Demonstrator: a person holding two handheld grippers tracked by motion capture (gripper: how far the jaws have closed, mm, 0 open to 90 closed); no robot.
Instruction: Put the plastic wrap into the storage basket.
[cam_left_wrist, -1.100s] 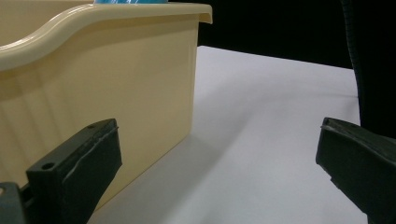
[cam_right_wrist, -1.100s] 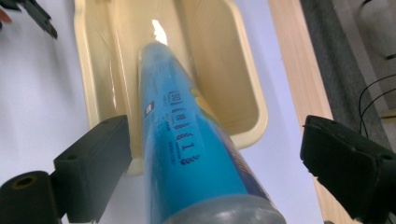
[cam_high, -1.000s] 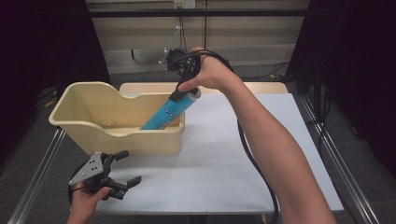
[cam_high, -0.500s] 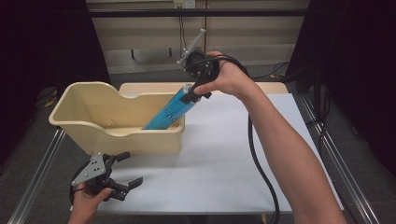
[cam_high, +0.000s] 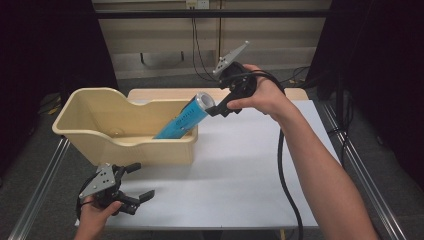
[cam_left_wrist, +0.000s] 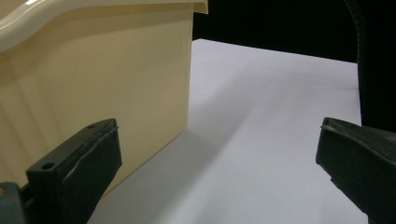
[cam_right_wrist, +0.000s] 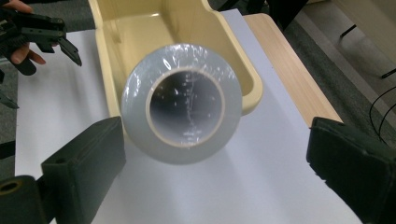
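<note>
Left gripper (cam_high: 131, 196): we hold it idle, jaws apart, at the bench's near left corner. Beige bin (cam_high: 90, 127): blue roll (cam_high: 181, 121) propped over its right rim. Right gripper (cam_right_wrist: 217, 179): jaws apart, roll released.

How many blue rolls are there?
1. The blue roll leans tilted in the cream bin, its lower end inside and its top poking over the rim by the right gripper, whose jaws stand open. The bin's floor is partly hidden, so more might be inside.
</note>
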